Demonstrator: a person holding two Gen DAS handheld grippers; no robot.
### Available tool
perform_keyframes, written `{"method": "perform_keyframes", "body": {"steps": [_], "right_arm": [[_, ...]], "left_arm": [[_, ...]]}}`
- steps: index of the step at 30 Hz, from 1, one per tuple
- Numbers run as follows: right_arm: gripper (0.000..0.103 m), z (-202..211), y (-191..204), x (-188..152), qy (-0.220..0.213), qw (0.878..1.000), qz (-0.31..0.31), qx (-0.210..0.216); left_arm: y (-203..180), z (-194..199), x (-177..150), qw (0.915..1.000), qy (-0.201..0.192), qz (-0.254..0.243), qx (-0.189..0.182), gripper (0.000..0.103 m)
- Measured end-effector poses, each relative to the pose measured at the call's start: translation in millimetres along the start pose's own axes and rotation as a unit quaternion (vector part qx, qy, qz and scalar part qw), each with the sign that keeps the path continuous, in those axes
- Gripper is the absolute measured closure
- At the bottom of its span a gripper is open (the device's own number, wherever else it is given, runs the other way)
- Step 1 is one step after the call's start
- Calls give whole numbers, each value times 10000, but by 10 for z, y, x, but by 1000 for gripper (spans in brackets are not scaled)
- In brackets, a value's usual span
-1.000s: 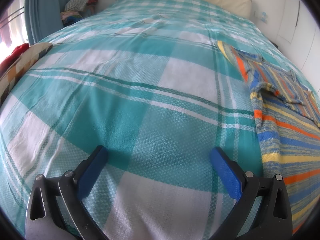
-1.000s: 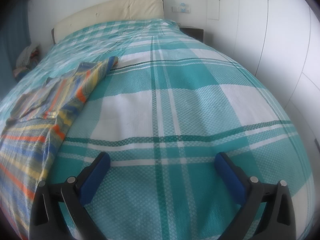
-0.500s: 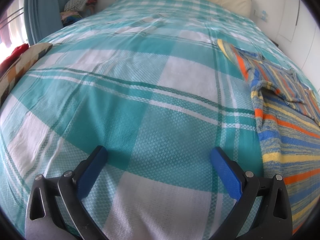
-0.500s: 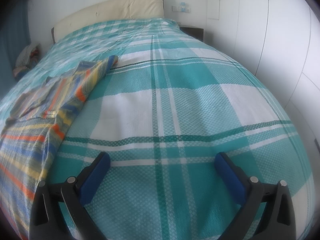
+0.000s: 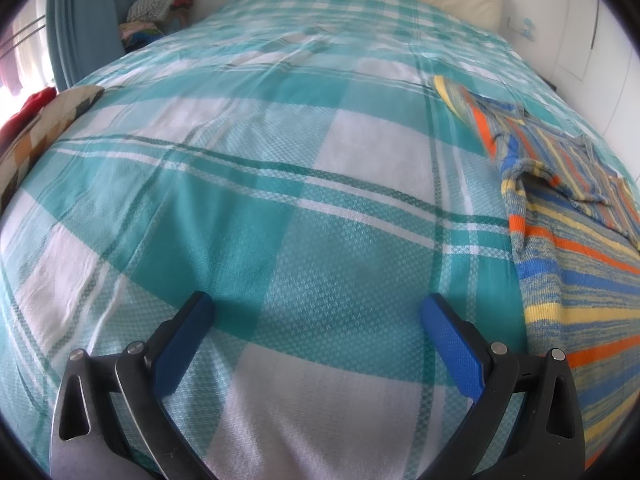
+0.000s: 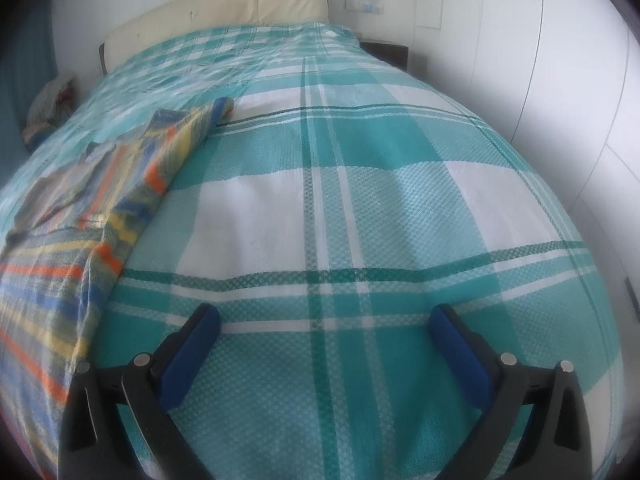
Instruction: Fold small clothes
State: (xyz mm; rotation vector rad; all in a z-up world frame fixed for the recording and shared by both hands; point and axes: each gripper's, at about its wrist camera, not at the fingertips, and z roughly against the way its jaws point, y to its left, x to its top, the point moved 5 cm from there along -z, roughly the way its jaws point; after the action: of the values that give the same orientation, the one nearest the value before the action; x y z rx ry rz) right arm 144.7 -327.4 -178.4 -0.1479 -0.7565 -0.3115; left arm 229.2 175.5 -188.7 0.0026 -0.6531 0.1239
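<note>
A small striped garment (image 5: 568, 224) in blue, orange and yellow lies spread flat on the teal plaid bedspread (image 5: 280, 184), at the right edge of the left wrist view. It lies at the left edge of the right wrist view (image 6: 72, 248). My left gripper (image 5: 316, 312) is open and empty, low over the bedspread to the left of the garment. My right gripper (image 6: 324, 320) is open and empty, low over the bedspread (image 6: 380, 200) to the right of the garment. Neither gripper touches the garment.
A cream headboard (image 6: 224, 16) stands at the far end of the bed. White wardrobe doors (image 6: 568, 80) run along the right side. A blue curtain (image 5: 76, 28), a pile of clothes (image 5: 160, 8) and a patterned cushion (image 5: 36, 136) are at the left.
Both grippers have crept slightly; the garment sits a touch further right in the left view and left in the right view. The jaws stay open.
</note>
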Motion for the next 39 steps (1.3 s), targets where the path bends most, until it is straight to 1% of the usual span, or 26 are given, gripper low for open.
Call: {"method": "perform_keyframes", "body": {"steps": [18, 19, 20, 21, 22, 23, 24, 25, 26, 27, 28, 30, 31, 32, 33, 34, 35, 36, 37, 38, 39], "right_arm": [[0, -27, 19, 12, 44, 9999, 84, -113], [0, -33, 17, 23, 65, 9999, 90, -98], [0, -22, 7, 34, 91, 9999, 71, -43], [0, 6, -9, 52, 141, 9999, 28, 51], [1, 72, -28, 70, 198, 9997, -13, 165], [2, 203, -44, 86, 152, 9995, -40, 268], [2, 389, -46, 93, -13, 9992, -20, 389], [2, 587, -34, 85, -158, 9982, 46, 578], [2, 789, 1, 50, -216, 9960, 151, 858], [2, 983, 55, -12, -175, 9923, 258, 1196], [2, 1150, 116, -95, -73, 9876, 333, 1531], [2, 1459, 287, -371, 339, 9737, 528, 2192], [2, 1565, 369, -530, 560, 9677, 636, 2375], [2, 1643, 455, -721, 822, 9619, 743, 2500], [2, 1687, 537, -931, 1137, 9561, 835, 2567], [3, 1702, 608, -1135, 1445, 9509, 902, 2584], [4, 1703, 661, -1281, 1655, 9465, 932, 2609], [9, 1695, 700, -1405, 1798, 9433, 923, 2633], [14, 1658, 735, -1534, 1948, 9411, 880, 2619], [16, 1609, 752, -1610, 2034, 9408, 847, 2576], [24, 1533, 770, -1678, 2127, 9399, 796, 2549]], "left_arm": [[-7, 4, 4, 10000, 0, -28, 34, 0], [-6, 19, 8, 10000, 14, -42, 39, 0], [6, 56, 13, 9999, 111, -83, -8, 2], [25, 120, 16, 9996, 255, -112, -70, 4], [56, 237, 9, 9992, 334, -109, -182, 10], [79, 424, -10, 9985, 318, -100, -441, 11], [79, 621, -56, 9967, 274, -127, -756, 10], [73, 800, -120, 9936, 277, -209, -1074, 7], [39, 940, -206, 9902, 348, -331, -1314, 5], [-12, 1089, -348, 9856, 494, -526, -1527, 5], [-67, 1182, -486, 9818, 646, -700, -1646, 5], [-217, 1331, -824, 9725, 935, -1095, -1830, 5], [-279, 1369, -974, 9694, 1054, -1261, -1821, 6], [-344, 1397, -1120, 9667, 1184, -1413, -1774, 10], [-396, 1415, -1268, 9639, 1312, -1527, -1742, 14], [-432, 1425, -1367, 9617, 1420, -1573, -1738, 22], [-464, 1435, -1456, 9609, 1490, -1636, -1665, 23], [-488, 1455, -1515, 9618, 1463, -1742, -1524, 23], [-513, 1477, -1553, 9620, 1417, -1854, -1420, 28], [-543, 1495, -1580, 9610, 1414, -1944, -1367, 38], [-569, 1512, -1608, 9593, 1454, -1990, -1379, 44]]}}
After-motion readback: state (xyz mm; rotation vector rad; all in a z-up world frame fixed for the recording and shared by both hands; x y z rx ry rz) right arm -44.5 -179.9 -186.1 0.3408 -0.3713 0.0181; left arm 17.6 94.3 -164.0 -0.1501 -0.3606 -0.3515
